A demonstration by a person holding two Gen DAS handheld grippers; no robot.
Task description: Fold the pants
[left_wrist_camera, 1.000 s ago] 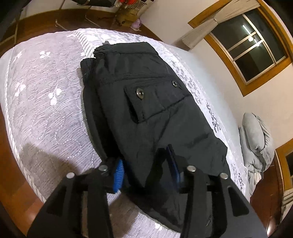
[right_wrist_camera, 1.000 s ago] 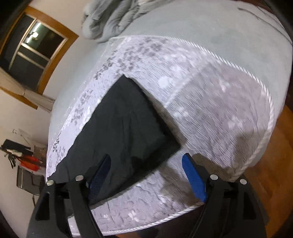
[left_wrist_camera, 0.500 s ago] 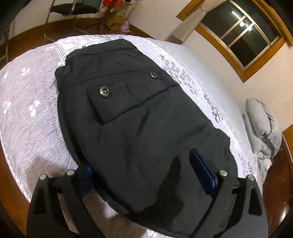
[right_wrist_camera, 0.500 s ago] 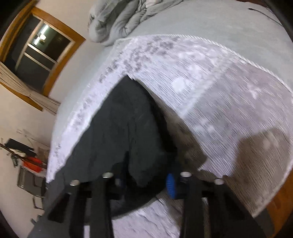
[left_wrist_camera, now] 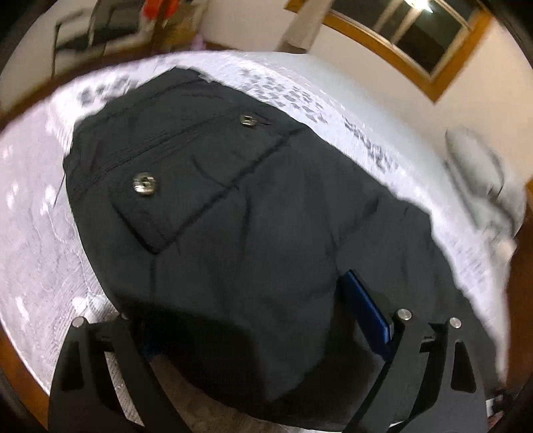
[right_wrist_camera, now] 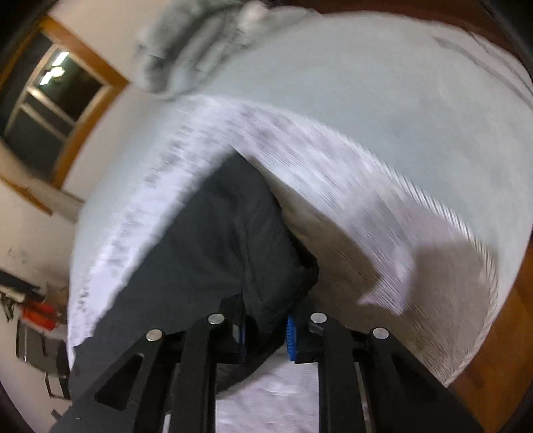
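Black padded pants lie folded on a white patterned bedspread, with a buttoned back pocket facing up. My left gripper is open, its jaws wide apart over the near edge of the pants, the right blue pad resting on the cloth. In the right wrist view my right gripper is shut on the leg end of the pants and holds it raised above the bed.
A grey quilt is bunched at the far end of the bed. A wood-framed window is in the wall. Chairs and red items stand beyond the bed. Wooden floor borders the bed edge.
My right gripper has closed on the leg end of the pants and lifted it. My left gripper has opened wide and moved forward over the pants.
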